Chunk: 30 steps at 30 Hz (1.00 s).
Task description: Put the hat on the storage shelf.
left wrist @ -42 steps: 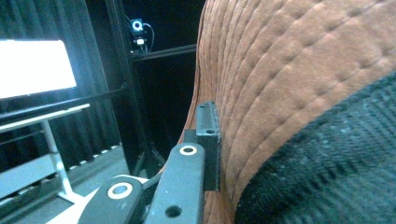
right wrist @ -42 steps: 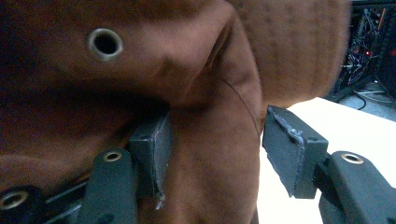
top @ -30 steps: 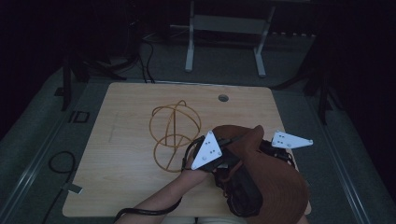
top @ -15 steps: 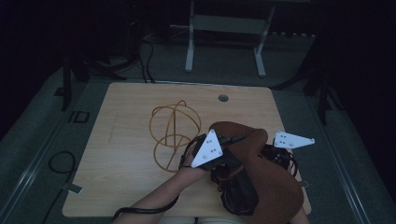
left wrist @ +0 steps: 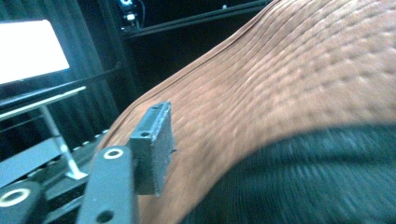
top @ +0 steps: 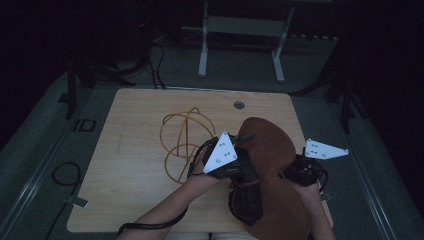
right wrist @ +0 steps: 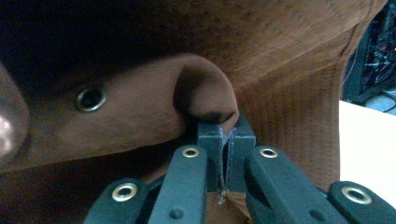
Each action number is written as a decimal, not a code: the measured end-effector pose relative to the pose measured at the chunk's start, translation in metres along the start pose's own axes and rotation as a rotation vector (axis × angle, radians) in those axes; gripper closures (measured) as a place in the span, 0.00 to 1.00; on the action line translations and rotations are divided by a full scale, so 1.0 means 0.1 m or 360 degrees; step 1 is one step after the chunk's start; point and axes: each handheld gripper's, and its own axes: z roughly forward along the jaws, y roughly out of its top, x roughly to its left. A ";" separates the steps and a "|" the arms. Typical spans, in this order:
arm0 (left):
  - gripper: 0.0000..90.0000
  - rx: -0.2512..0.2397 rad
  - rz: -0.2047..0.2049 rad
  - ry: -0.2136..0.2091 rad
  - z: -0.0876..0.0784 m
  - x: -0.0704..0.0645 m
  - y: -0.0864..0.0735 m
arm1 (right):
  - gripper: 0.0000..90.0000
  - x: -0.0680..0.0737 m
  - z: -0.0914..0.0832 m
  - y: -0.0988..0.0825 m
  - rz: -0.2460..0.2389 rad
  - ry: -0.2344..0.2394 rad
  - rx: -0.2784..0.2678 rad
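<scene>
Two black jaws of the right gripper (right wrist: 226, 140) were pinched tight on a fold of the brown ribbed fabric cap (right wrist: 289, 98), pads nearly meeting with the cloth edge between them; a second ago they stood part open, so they had just closed onto it. Just left of the pinched fold, a brass eyelet (right wrist: 91, 99) sat in the cap's inner side. Left gripper (left wrist: 154, 149) jaws had just been opening: one black pad was visible, lying against the cap's ribbed outer surface (left wrist: 289, 93) without clamping it, and the other jaw was out of frame, so roughly half open with nothing held.

From the high view, the cap (top: 270, 150) hung draped between both hands over the near right part of the light wooden table (top: 130, 200), its dark lining (top: 245, 205) hanging below. Compared with a second ago, the cap looked spread a bit wider and lower toward the person, and both hands stayed nearly in place. Left gripper (top: 227, 160) was at the cap's left edge, right gripper (top: 305, 172) at its right edge. Beside the cap on the table, a looped orange cord (top: 182, 140) lay unchanged.
</scene>
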 end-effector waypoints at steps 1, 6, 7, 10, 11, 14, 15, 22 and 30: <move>0.49 0.0028 0.0005 0.0013 -0.01 0.00 0.01 | 0.97 -0.01 -0.03 0.01 0.0001 -0.0021 -0.0007; 0.47 0.0092 -0.0006 0.0031 -0.11 0.05 0.01 | 0.97 -0.04 -0.16 0.08 -0.0009 -0.0088 -0.0045; 0.47 0.0103 -0.0021 0.0044 -0.14 0.06 0.00 | 0.97 -0.04 -0.18 0.09 -0.0009 -0.0096 -0.0058; 0.47 0.0148 -0.0045 0.0072 -0.23 0.10 -0.02 | 0.97 -0.07 -0.26 0.13 -0.0007 -0.0127 -0.0093; 0.47 0.0159 -0.0038 0.0078 -0.26 0.11 -0.03 | 0.97 -0.08 -0.29 0.14 -0.0006 -0.0142 -0.0101; 0.47 0.0205 -0.0046 0.0090 -0.36 0.14 -0.08 | 0.97 -0.12 -0.34 0.18 -0.0001 -0.0177 -0.0133; 0.47 0.0222 -0.0058 0.0095 -0.39 0.15 -0.09 | 0.97 -0.13 -0.35 0.20 0.0001 -0.0187 -0.0137; 0.47 0.0303 -0.0108 0.0109 -0.65 0.17 -0.26 | 0.97 -0.22 -0.37 0.31 -0.0009 -0.0264 -0.0174; 0.49 0.0361 -0.0173 0.0005 -0.93 0.13 -0.49 | 0.97 -0.32 -0.27 0.42 -0.0008 -0.0309 -0.0190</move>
